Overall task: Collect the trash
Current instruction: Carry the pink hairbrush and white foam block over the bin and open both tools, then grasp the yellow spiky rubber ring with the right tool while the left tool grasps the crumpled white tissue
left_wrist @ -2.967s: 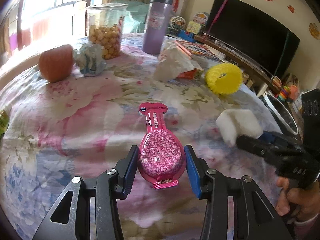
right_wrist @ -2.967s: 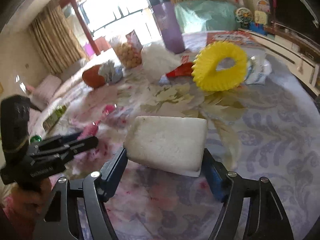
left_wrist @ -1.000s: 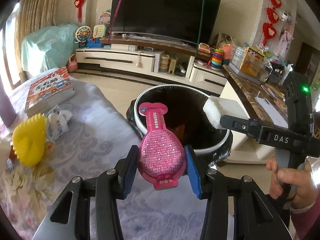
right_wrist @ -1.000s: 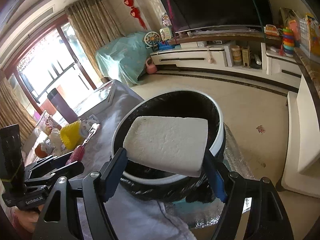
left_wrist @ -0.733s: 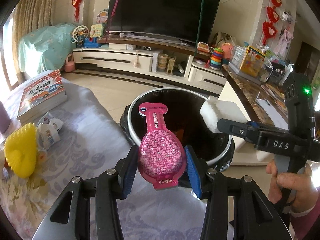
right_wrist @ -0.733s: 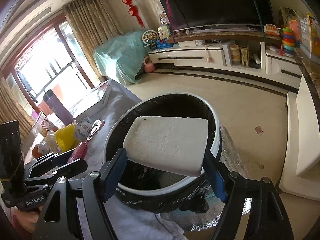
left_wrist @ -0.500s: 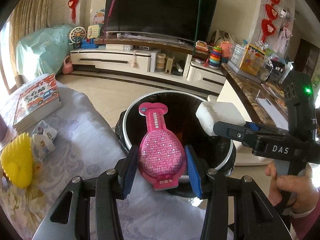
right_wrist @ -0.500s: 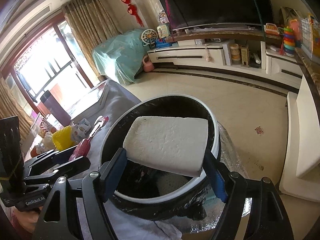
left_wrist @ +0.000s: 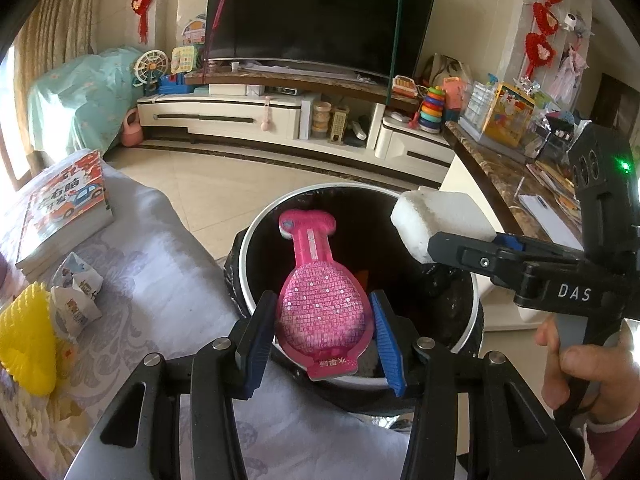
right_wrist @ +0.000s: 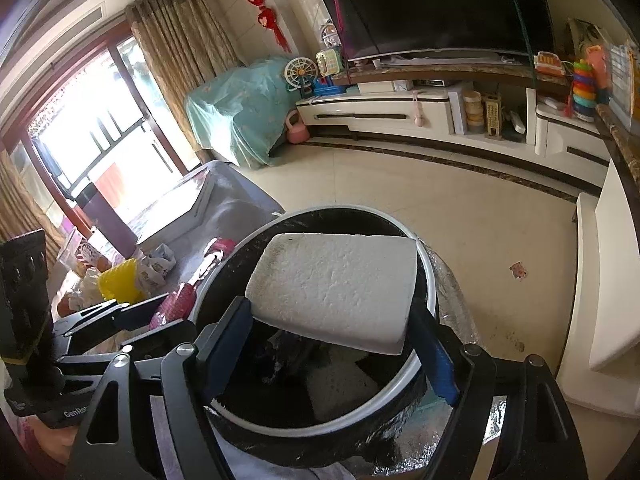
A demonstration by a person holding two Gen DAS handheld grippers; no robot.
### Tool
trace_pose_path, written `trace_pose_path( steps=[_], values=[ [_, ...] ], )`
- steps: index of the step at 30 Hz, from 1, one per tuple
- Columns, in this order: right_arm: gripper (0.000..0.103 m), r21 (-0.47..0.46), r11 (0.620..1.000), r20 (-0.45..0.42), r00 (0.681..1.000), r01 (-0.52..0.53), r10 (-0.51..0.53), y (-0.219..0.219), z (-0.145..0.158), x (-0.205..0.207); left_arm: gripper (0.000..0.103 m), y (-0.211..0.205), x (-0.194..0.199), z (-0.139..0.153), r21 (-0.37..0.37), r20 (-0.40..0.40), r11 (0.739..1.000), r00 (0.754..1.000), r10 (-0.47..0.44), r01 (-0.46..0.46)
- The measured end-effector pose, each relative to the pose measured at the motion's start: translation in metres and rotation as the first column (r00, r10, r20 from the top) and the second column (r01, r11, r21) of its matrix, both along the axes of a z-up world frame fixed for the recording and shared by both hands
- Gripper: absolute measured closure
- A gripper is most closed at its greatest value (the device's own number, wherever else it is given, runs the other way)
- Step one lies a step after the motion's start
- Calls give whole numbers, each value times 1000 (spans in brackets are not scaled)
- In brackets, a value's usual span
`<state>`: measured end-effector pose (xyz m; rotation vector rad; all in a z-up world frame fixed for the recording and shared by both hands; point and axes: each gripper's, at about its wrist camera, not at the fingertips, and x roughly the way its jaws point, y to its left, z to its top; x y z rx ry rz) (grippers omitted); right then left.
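1. Left gripper (left_wrist: 322, 300): jaws have just been opening. The pink package (left_wrist: 322, 316) sits between the blue pads, which are close against its round sides. Cannot tell if they still press it.
2. The pink package is upright with its narrow neck pointing away. It hangs over the near edge of the trash bin (right_wrist: 429, 280), above the dark inside.
3. Right gripper (right_wrist: 328, 308): jaws have just been opening, now wide and loosened. The white foam block (right_wrist: 332, 284) lies flat between them. It touches the left pad, and a sliver of gap shows at the right pad.
4. The foam block is over the mouth of the bin, above its black liner. Some pale trash already lies at the bottom.
5. The bin is round with a white rim and a black bag. It stands on the floor, just beside the edge of the tabletop (left_wrist: 160, 280).
6. In the left wrist view the right gripper comes in from the right side. A person's hand (left_wrist: 580, 368) is wrapped on its handle.
7. On the tabletop, which has a floral cloth, are a book (left_wrist: 60, 208), a crumpled wrapper (left_wrist: 76, 300) and a yellow ridged ring (left_wrist: 24, 344). All sit well apart from the bin.
8. In the background a dark TV (left_wrist: 320, 16) stands above a low white cabinet.
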<state>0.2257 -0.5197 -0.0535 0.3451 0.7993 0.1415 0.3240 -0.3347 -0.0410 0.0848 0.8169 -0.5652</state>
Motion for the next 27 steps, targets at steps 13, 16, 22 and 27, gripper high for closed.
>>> trace_pose_path(
  steps=[13, 16, 22, 27],
  values=[
    [14, 49, 998, 1, 999, 32, -32, -3, 3, -3, 36, 24, -25, -2, -44, 9, 998, 999, 45, -45],
    [12, 65, 997, 3, 1000, 28, -28, 5, 5, -10, 36, 39, -36, -5, -62, -6, 995, 997, 71, -72],
    [11, 84, 996, 14, 1000, -3, 2, 32, 6, -23, 36, 74, -61, -13, -81, -32, 987, 990, 140, -142],
    [11, 92, 994, 17, 999, -52, 51, 61, 5, -32, 36, 111, -81, -15, -99, -54, 972, 976, 210, -215]
  ],
)
